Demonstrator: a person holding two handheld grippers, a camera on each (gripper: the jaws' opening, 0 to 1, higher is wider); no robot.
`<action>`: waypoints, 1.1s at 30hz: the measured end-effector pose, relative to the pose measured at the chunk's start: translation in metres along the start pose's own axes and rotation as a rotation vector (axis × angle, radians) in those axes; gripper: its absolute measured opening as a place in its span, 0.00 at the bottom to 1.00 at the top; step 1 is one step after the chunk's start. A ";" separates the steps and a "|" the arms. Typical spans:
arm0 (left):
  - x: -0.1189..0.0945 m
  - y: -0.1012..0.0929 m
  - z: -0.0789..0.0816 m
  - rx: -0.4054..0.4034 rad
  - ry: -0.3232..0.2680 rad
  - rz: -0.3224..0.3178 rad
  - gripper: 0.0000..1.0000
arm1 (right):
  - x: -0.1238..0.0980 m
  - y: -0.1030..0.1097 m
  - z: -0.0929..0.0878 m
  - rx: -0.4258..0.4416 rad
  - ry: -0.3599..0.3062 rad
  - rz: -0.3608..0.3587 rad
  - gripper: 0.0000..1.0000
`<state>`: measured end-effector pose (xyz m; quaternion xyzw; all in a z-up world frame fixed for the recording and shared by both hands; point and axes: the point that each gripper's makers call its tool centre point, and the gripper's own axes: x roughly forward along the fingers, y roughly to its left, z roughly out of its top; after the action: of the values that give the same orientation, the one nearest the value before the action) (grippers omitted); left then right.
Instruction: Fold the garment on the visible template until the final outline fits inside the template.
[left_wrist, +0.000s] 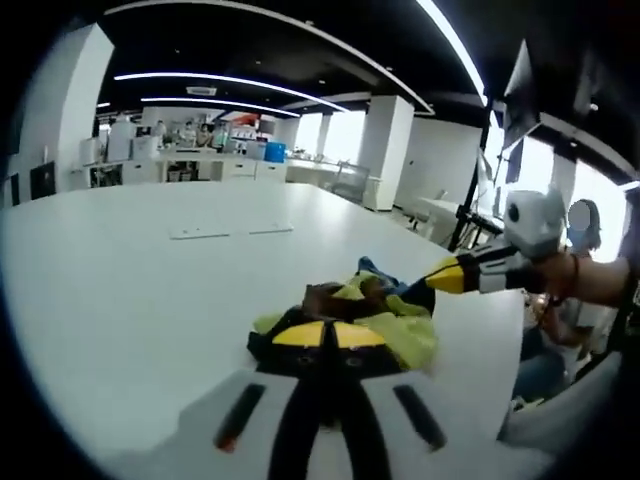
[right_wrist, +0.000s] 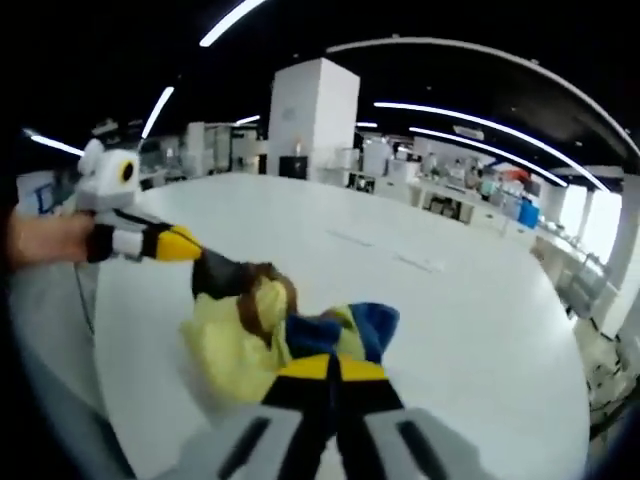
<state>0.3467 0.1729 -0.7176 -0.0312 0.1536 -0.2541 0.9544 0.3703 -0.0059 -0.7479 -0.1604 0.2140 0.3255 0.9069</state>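
A crumpled garment (left_wrist: 385, 305), mostly yellow with blue and brown patches, lies bunched on a large white table (left_wrist: 130, 290), close to the table's near edge.

In the left gripper view, the left gripper (left_wrist: 330, 338) sits low at the near side of the heap, its yellow-and-black jaws closed together and pinching the yellow cloth. From the right, the right gripper (left_wrist: 425, 287) reaches in, held by a hand (left_wrist: 600, 280), its dark tips buried in the far right side of the fabric beside the blue patch.

In the right gripper view, the right gripper (right_wrist: 330, 372) has its jaws pressed together on the near edge of the garment (right_wrist: 255, 335), just below the blue fold. The left gripper (right_wrist: 222, 275) comes in from the left (a hand (right_wrist: 45, 240) grips it), its black tips clenched on the brown part of the cloth.

Two flat pale sheets (left_wrist: 230, 231) lie farther out on the table, well apart from the garment. Desks and white columns (right_wrist: 312, 120) stand in the far background.
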 end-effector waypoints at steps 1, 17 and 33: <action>-0.002 0.004 0.008 0.027 -0.010 0.022 0.00 | -0.001 -0.001 0.002 0.001 -0.005 -0.002 0.00; 0.004 0.040 0.076 0.047 -0.113 0.053 0.00 | -0.002 -0.063 0.049 0.003 -0.060 -0.097 0.00; 0.084 0.105 0.107 -0.128 -0.196 0.141 0.00 | 0.059 -0.136 0.099 0.057 -0.105 -0.182 0.00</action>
<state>0.4990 0.2204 -0.6537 -0.1059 0.0772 -0.1719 0.9764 0.5289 -0.0329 -0.6718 -0.1359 0.1601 0.2435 0.9469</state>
